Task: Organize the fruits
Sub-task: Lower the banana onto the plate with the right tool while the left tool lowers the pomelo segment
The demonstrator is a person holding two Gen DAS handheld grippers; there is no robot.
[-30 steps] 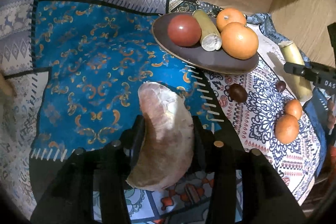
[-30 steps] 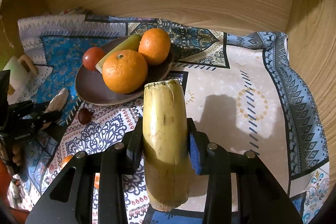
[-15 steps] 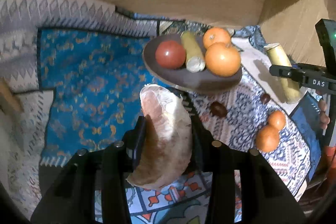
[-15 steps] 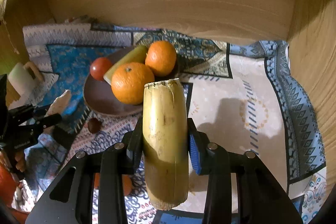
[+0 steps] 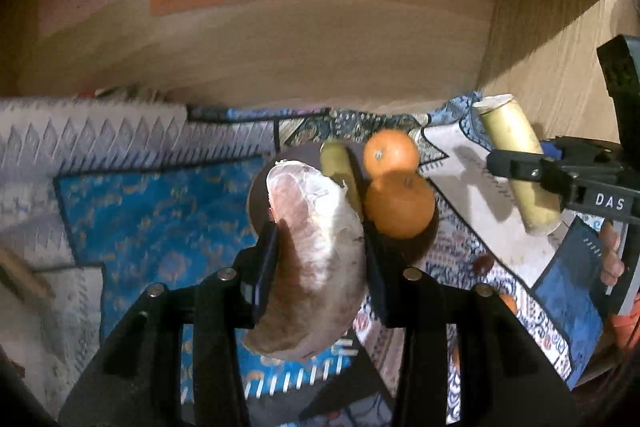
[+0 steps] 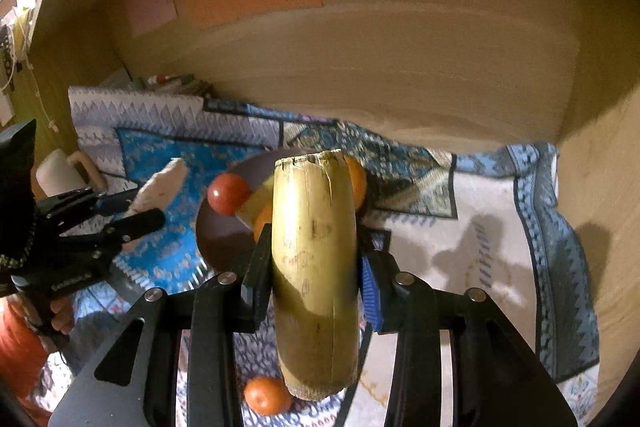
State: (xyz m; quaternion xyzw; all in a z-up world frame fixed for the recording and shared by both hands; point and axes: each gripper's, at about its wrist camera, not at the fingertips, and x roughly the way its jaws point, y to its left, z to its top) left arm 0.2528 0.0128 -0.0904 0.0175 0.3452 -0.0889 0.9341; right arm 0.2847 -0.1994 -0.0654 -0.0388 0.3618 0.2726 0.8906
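My left gripper (image 5: 318, 247) is shut on a pale pinkish crescent wedge of peeled fruit (image 5: 316, 251), held above the cloth in front of the dark plate (image 5: 256, 203). The plate holds two oranges (image 5: 400, 205), a yellow-green stalk piece (image 5: 340, 167) and a red tomato (image 6: 228, 193). My right gripper (image 6: 312, 263) is shut on a thick yellow stalk piece (image 6: 314, 259), held upright above the cloth right of the plate. It also shows in the left wrist view (image 5: 516, 163).
A patterned blue and white cloth (image 6: 460, 211) covers the surface. Loose small oranges (image 6: 266, 395) and a dark round fruit (image 5: 484, 263) lie on the cloth near the front. Wooden walls close the back and right. A white roll (image 6: 60, 173) stands at the far left.
Both grippers have lifted and tilted up, so more of the back wall shows. The left gripper's wedge now sits in front of the plate and hides the tomato. Both grips are unchanged.
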